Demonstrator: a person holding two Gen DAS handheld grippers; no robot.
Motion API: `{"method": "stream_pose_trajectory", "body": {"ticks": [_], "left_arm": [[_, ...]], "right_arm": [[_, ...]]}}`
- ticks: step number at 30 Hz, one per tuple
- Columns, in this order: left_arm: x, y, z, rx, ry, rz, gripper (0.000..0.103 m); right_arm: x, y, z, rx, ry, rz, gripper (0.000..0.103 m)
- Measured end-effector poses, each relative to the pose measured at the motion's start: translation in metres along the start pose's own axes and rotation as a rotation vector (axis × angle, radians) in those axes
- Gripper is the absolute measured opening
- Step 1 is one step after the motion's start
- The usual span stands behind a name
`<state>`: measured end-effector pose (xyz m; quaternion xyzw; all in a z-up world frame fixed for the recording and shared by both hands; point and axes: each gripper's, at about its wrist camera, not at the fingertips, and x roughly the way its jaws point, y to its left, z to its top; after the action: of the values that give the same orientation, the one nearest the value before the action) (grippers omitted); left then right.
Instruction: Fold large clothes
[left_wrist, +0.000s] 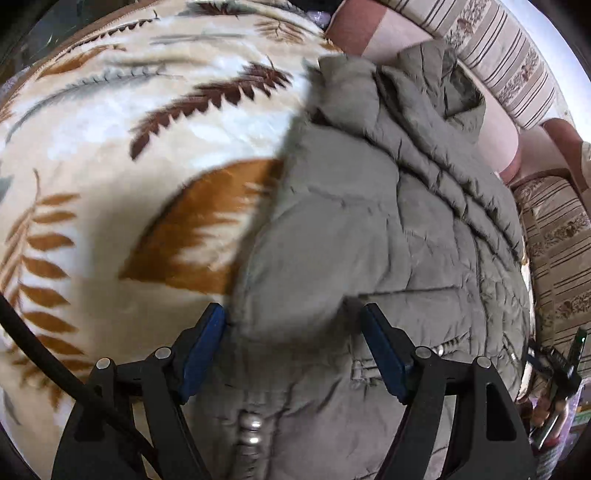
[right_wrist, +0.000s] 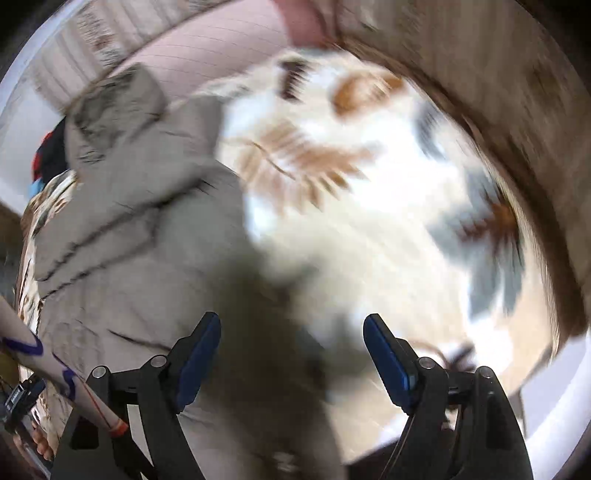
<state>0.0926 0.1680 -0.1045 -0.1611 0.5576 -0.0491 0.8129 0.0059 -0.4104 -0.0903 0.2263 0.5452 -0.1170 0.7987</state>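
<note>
A grey-green quilted puffer jacket (left_wrist: 406, 221) lies spread on a cream blanket with brown and grey leaf prints (left_wrist: 110, 147). Its zipper (left_wrist: 251, 432) runs toward the bottom of the left wrist view. My left gripper (left_wrist: 293, 321) points down at the jacket's left edge with its jaws wide apart; a puffy fold bulges up between the blue pads, and I see no squeeze on it. The right wrist view is blurred. There my right gripper (right_wrist: 291, 328) stands open over the border between the jacket (right_wrist: 129, 240) and the blanket (right_wrist: 369, 240), with nothing gripped.
Striped sofa cushions (left_wrist: 498, 55) and pink ones (left_wrist: 354, 29) back the blanket on the far side. A hand with a black device (left_wrist: 554, 373) shows at the left view's right edge. A patterned sleeve (right_wrist: 44, 358) crosses the right view's lower left.
</note>
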Motion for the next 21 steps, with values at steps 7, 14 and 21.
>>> {"method": "stream_pose_trajectory", "body": {"ticks": [7,14,21], "left_arm": [[-0.003,-0.033,-0.017,0.07,0.0,0.066,0.059],[-0.019,-0.045,-0.019,0.1,-0.035,0.17,0.059],[-0.088,-0.061,-0.009,0.161,-0.204,0.192,0.06]], "right_arm": [[0.012,0.003,-0.02,-0.018,0.034,0.14,0.021],[0.012,-0.001,-0.013,-0.02,0.01,0.09,0.026],[-0.049,0.01,-0.015,-0.058,-0.142,0.033,0.042]]}}
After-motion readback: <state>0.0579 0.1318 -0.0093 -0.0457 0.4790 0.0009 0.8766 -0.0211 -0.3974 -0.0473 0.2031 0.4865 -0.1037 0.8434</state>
